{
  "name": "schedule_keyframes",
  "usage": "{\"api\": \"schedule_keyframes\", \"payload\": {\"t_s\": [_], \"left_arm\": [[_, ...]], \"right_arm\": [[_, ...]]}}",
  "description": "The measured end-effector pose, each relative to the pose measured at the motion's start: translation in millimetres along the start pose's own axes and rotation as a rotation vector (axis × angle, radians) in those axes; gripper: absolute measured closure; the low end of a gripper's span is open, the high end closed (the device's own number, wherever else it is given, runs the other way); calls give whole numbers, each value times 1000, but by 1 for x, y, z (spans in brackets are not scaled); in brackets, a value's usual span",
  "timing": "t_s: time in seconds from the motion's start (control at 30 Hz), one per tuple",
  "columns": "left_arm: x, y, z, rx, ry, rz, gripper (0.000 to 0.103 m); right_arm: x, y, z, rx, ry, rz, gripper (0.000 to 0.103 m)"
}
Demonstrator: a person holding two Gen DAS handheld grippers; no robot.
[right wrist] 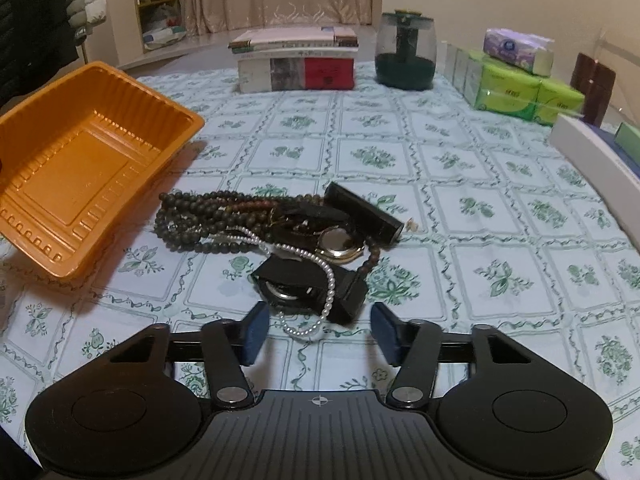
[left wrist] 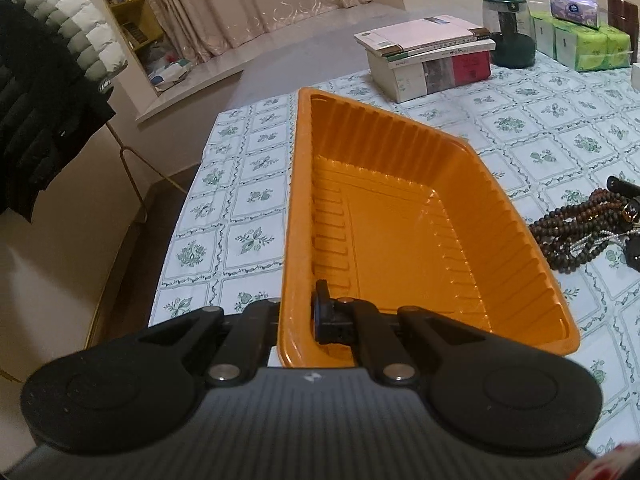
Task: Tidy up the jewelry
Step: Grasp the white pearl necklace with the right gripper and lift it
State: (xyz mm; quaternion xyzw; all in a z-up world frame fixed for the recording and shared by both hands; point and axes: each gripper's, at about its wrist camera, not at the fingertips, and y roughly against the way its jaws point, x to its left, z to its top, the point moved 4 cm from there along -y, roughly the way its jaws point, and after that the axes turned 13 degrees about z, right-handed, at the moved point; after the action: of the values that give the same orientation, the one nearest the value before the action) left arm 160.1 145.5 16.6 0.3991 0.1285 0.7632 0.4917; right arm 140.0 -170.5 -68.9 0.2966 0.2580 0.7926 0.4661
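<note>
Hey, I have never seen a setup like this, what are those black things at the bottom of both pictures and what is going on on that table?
Those black parts are two hand-held claws; a person grips one in each hand, and each carries a wide-angle camera looking forward along its fingers. So each picture is taken from one claw.

In the left claw's picture, the left claw is shut on the near rim of an empty orange tray, one finger inside and one outside. The right claw's picture shows the tray tilted, its far end raised.

In that picture the right claw is open, holding nothing, just short of a heap of jewelry: dark bead strands, a pearl string, a watch and a black tube.

Everything sits on a floral tablecloth. Behind are books, a dark jar and tissue packs.
</note>
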Motion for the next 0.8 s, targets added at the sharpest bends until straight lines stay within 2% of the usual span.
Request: {"api": "schedule_keyframes", "payload": {"t_s": [0.1, 0.23, 0.3, 0.33, 0.53, 0.8], "left_arm": [[-2, 0, 3, 2, -20, 5, 100], [-3, 1, 4, 5, -41, 6, 100], [-4, 0, 5, 8, -47, 2, 101], [-4, 0, 5, 9, -48, 2, 101], [-3, -2, 5, 10, -50, -5, 101], [-2, -2, 4, 6, -46, -7, 101]], "right_arm": [[-2, -6, -2, 17, -13, -4, 58], [-7, -12, -2, 28, -37, -3, 71], [-9, -13, -2, 32, -40, -6, 85], [-10, -12, -1, 33, -42, -1, 100], [0, 3, 14, -3, -16, 33, 101], [24, 31, 56, -88, 94, 86, 101]]}}
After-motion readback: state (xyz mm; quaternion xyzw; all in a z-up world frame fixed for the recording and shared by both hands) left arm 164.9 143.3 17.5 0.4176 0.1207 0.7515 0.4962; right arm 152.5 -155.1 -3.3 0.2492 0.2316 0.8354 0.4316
